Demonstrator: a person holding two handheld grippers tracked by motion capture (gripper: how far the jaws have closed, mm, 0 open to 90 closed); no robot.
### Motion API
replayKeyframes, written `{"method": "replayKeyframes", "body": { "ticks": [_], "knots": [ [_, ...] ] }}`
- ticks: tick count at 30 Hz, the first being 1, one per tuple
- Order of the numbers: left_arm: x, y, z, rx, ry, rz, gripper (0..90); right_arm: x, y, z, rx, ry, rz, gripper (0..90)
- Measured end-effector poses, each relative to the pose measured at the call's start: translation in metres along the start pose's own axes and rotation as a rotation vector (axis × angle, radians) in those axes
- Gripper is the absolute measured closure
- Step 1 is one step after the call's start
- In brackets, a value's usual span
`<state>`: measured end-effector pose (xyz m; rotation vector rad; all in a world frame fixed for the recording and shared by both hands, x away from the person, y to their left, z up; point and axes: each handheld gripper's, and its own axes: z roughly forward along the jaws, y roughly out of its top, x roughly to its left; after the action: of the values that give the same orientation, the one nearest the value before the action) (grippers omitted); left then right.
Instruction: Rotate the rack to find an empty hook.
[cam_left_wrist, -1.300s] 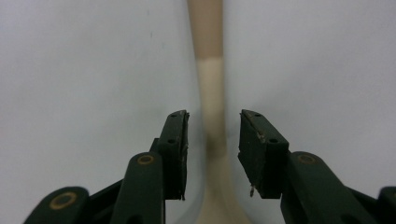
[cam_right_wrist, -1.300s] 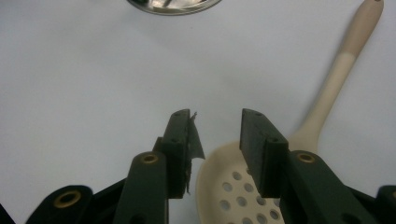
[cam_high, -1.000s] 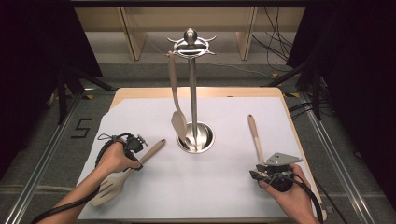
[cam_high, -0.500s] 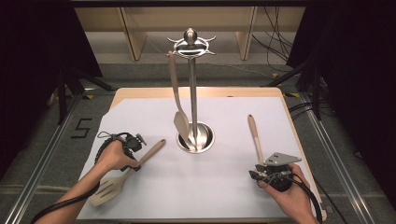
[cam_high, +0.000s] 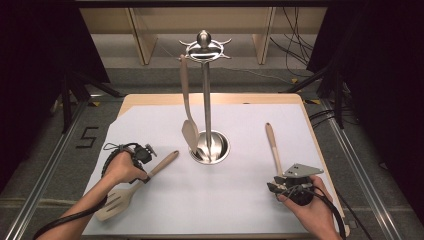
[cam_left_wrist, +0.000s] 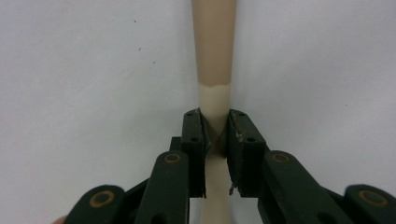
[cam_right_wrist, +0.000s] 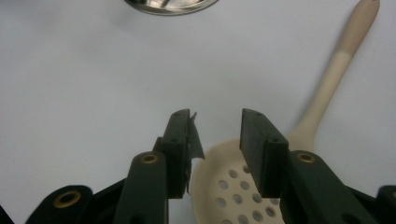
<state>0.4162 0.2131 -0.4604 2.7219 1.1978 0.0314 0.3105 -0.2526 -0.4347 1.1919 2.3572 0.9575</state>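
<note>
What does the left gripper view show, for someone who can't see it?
The left tool has its two black jaws closed around the beige handle of a slotted spatula, which lies on a white table cover and runs straight up the picture.

Cream slotted spatula (cam_high: 116, 199), tan-tipped handle; cream perforated skimmer (cam_right_wrist: 243, 196); black fingers (cam_left_wrist: 194, 140).

A beige slotted spatula (cam_high: 131, 186) is being held flat on the white table sheet, its handle angled toward the stand. A perforated beige spoon (cam_right_wrist: 299, 149) is lying nearby.

Steel utensil stand (cam_high: 206, 95) w/ hung spatula (cam_high: 188, 125), mid-table.
</note>
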Motion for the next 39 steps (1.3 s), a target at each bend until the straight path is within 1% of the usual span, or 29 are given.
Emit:
{"method": "replayKeyframes", "body": {
  "ticks": [1, 2, 4, 7, 8, 9, 11, 12, 13, 14, 17, 18, 20, 21, 23, 24, 26, 27, 28, 29, 30, 31, 32, 33, 34, 35, 36, 37, 39],
  "knots": [
    [-0.001, -0.002, 0.000, -0.017, 0.000, -0.013, 77.2, 0.000, 0.000, 0.000, 0.003, 0.001, 0.004, 64.2],
    [0.002, -0.003, 0.000, -0.030, 0.008, 0.022, 77.2, 0.000, 0.000, 0.000, 0.004, 0.001, 0.005, 64.2],
    [0.001, -0.007, -0.001, -0.053, 0.003, 0.003, 77.3, 0.001, 0.000, -0.001, 0.008, 0.005, 0.021, 64.2],
    [0.002, -0.013, -0.004, -0.097, 0.009, 0.013, 77.3, 0.001, 0.001, -0.001, 0.007, 0.004, 0.022, 64.2],
    [0.001, -0.014, -0.004, -0.111, 0.008, 0.006, 77.3, 0.001, 0.000, -0.001, 0.006, 0.003, 0.021, 64.2],
    [0.001, -0.017, -0.006, -0.130, 0.013, 0.002, 77.3, 0.000, 0.000, 0.000, -0.002, 0.000, 0.006, 64.2],
    [0.000, -0.022, -0.009, -0.184, 0.014, -0.012, 77.4, 0.000, 0.001, -0.001, -0.005, 0.001, 0.005, 64.2],
    [-0.002, -0.025, -0.010, -0.220, 0.015, -0.037, 77.3, 0.001, 0.001, -0.001, 0.005, 0.004, 0.022, 64.2],
    [-0.001, -0.029, -0.013, -0.233, 0.016, -0.026, 77.3, 0.001, 0.001, -0.001, 0.002, 0.003, 0.018, 64.2],
    [-0.002, -0.032, -0.016, -0.258, 0.021, -0.027, 77.3, 0.001, 0.001, -0.001, 0.003, 0.003, 0.019, 64.2],
    [-0.004, -0.041, -0.025, -0.342, 0.033, -0.038, 77.3, 0.001, 0.001, -0.001, 0.001, 0.002, 0.019, 64.2],
    [-0.005, -0.044, -0.027, -0.381, 0.035, -0.046, 77.3, 0.000, 0.001, 0.000, -0.009, 0.000, 0.002, 64.2],
    [-0.007, -0.050, -0.034, -0.426, 0.037, -0.057, 77.3, 0.001, 0.001, 0.000, -0.006, -0.001, 0.002, 64.2],
    [-0.009, -0.052, -0.037, -0.449, 0.054, -0.063, 77.3, 0.001, 0.001, 0.000, -0.014, -0.001, -0.007, 64.2],
    [-0.013, -0.058, -0.044, -0.523, 0.068, -0.082, 77.3, 0.000, 0.002, 0.001, -0.018, -0.003, -0.020, 64.2],
    [-0.015, -0.059, -0.047, -0.538, 0.071, -0.086, 77.3, 0.001, 0.002, 0.001, -0.018, -0.004, -0.019, 64.3],
    [-0.018, -0.063, -0.056, -0.573, 0.076, -0.070, 77.3, 0.001, 0.002, 0.000, -0.017, -0.004, -0.022, 64.3],
    [-0.021, -0.064, -0.057, -0.616, 0.073, -0.086, 77.3, 0.001, 0.002, 0.000, -0.012, -0.004, -0.017, 64.3],
    [-0.021, -0.066, -0.060, -0.617, 0.072, -0.064, 77.3, 0.002, 0.002, 0.000, -0.011, 0.002, -0.013, 64.3],
    [-0.026, -0.066, -0.061, -0.660, 0.080, -0.078, 77.2, 0.000, 0.002, 0.002, -0.027, 0.008, -0.038, 64.3],
    [-0.030, -0.066, -0.062, -0.696, 0.078, -0.093, 77.3, 0.000, 0.002, 0.002, -0.030, 0.009, -0.041, 64.3],
    [-0.032, -0.067, -0.064, -0.713, 0.090, -0.083, 77.3, 0.003, 0.003, 0.000, -0.015, 0.006, -0.005, 64.3],
    [-0.034, -0.067, -0.066, -0.730, 0.099, -0.081, 77.3, 0.002, 0.003, 0.000, -0.023, 0.006, -0.016, 64.3],
    [-0.037, -0.068, -0.068, -0.739, 0.101, -0.074, 77.3, 0.004, 0.004, -0.001, -0.021, 0.007, -0.010, 64.3],
    [-0.040, -0.067, -0.070, -0.760, 0.104, -0.081, 77.3, 0.006, 0.004, -0.001, -0.034, 0.006, 0.003, 64.3],
    [-0.042, -0.067, -0.072, -0.776, 0.105, -0.076, 77.3, 0.009, 0.006, -0.002, -0.037, 0.016, 0.031, 64.3],
    [-0.045, -0.066, -0.073, -0.807, 0.096, -0.078, 77.3, 0.007, 0.007, -0.002, -0.056, 0.011, -0.018, 64.3],
    [-0.048, -0.066, -0.075, -0.822, 0.092, -0.079, 77.3, 0.009, 0.008, -0.003, -0.059, 0.020, 0.000, 64.3],
    [-0.053, -0.064, -0.078, -0.857, 0.094, -0.078, 77.3, 0.011, 0.012, -0.003, -0.081, 0.041, -0.007, 64.2]
  ]
}}
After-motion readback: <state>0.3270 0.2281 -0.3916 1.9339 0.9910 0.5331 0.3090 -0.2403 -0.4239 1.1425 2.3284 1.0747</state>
